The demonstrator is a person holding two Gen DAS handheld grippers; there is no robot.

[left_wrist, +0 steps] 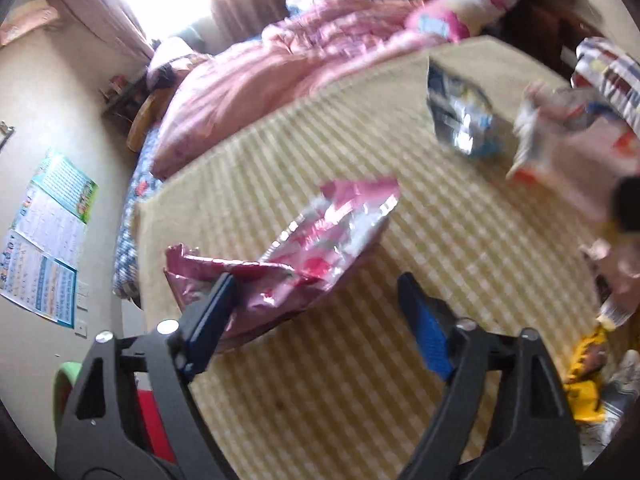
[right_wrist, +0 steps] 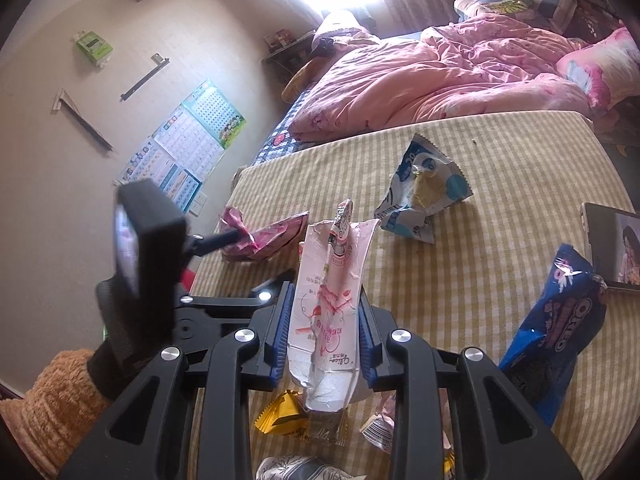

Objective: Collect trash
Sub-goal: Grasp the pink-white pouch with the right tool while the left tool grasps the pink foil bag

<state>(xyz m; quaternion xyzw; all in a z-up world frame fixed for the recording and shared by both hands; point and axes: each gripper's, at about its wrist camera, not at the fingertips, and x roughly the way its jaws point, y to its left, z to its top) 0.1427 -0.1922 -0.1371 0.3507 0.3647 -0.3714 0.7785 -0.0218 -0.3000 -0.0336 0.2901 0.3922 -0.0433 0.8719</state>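
Observation:
A crumpled pink foil wrapper (left_wrist: 304,248) lies on the yellow checked bed cover (left_wrist: 360,360); it also shows in the right wrist view (right_wrist: 264,240). My left gripper (left_wrist: 316,292) is open, its left finger touching the wrapper's near end. My right gripper (right_wrist: 325,320) is shut on a white and pink wrapper (right_wrist: 332,300), held upright above the cover. A blue and silver wrapper (right_wrist: 420,188) lies farther back, seen also in the left wrist view (left_wrist: 460,116). A blue Oreo packet (right_wrist: 556,328) lies at the right.
A pink quilt (right_wrist: 420,80) is heaped on the bed behind. A phone (right_wrist: 612,248) lies at the right edge. Yellow wrappers (right_wrist: 284,416) and other scraps lie below my right gripper. Posters (right_wrist: 188,140) hang on the wall at left.

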